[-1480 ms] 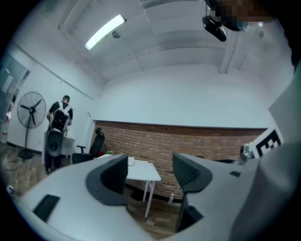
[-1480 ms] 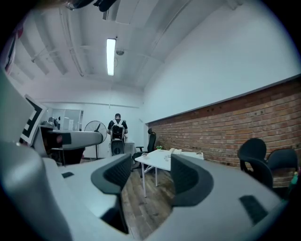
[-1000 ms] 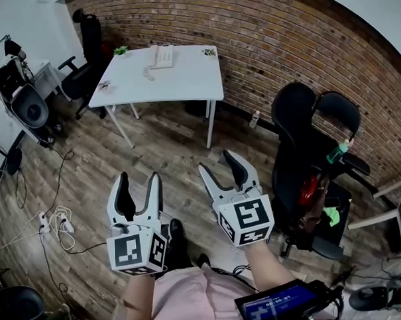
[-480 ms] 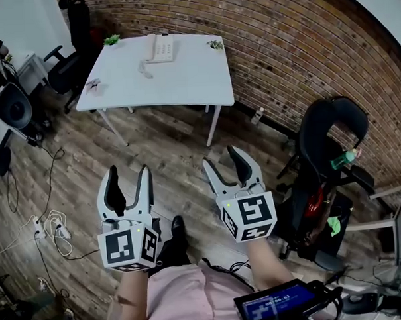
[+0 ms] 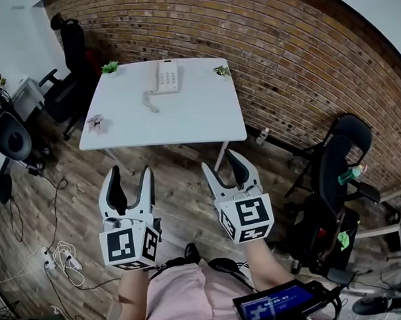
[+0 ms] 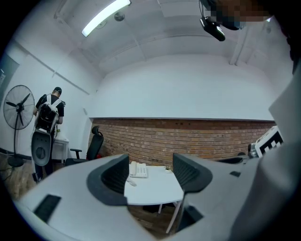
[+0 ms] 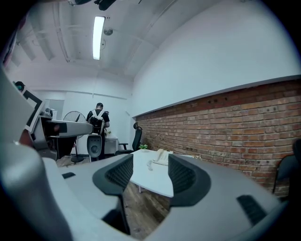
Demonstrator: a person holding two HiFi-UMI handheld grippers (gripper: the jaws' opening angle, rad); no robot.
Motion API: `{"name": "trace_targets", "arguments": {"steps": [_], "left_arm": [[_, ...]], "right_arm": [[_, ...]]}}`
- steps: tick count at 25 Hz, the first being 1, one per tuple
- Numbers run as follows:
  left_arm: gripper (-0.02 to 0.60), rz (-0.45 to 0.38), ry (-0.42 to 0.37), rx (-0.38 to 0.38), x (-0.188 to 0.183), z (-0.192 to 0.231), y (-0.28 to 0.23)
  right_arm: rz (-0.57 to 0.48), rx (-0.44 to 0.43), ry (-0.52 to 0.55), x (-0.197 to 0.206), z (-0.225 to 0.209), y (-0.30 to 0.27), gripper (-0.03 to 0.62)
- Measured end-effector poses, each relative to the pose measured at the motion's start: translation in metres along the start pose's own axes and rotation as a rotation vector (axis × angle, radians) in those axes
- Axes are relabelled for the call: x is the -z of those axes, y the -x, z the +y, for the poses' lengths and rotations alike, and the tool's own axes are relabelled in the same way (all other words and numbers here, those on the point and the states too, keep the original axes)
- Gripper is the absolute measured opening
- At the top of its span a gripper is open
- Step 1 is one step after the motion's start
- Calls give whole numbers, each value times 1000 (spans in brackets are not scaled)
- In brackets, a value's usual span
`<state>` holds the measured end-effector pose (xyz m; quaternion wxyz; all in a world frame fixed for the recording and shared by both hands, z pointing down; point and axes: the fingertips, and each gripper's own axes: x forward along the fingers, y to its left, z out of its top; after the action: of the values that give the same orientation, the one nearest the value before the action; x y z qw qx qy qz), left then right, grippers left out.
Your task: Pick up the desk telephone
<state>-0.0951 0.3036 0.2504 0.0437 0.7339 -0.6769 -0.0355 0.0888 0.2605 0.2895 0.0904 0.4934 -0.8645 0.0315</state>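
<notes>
since both grippers hang over the wood floor (image 5: 68, 168) with the white table (image 5: 185, 117) well ahead of them, i'd call this the approach step, grab not started yet. the desk telephone (image 5: 166, 76) sits flat at the back of the table, close to the brick wall (image 5: 282, 46), with its cord (image 5: 151, 102) trailing toward the near edge. too small to tell for sure if the handset is seated on the cradle.

left gripper (image 5: 130, 177) has its jaws apart with nothing between them, just the table and phone far off through the gap. right gripper (image 5: 220, 163) is the same deal, released and empty, though its jaws have just been closing a touch on nothing but air.

next move imo: close the distance to the table, then reach across most of the top since the phone is at the back. it's a wide body, so my guess is one gripper per side, keeping it level so the handset doesn't slide off. a little plant (image 5: 109, 66) sits at the back left corner and a second plant (image 5: 222, 70) at the back right, so stay clear of those.
</notes>
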Motion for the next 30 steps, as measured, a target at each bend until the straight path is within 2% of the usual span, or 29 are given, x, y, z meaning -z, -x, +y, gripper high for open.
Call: {"name": "trace_targets", "arguments": {"steps": [9,17,30], "left_arm": [[298,57,17,48,19,13,-57],[298,111,14,58,39,17,-107],[304,179,-6,67,52,32,-262]], "right_arm": [[11,35,-10,-2,-19,-48,233],[32,37,-29,6,-46,-94,232],[65,46,-80,3,-135,-227,232]]}}
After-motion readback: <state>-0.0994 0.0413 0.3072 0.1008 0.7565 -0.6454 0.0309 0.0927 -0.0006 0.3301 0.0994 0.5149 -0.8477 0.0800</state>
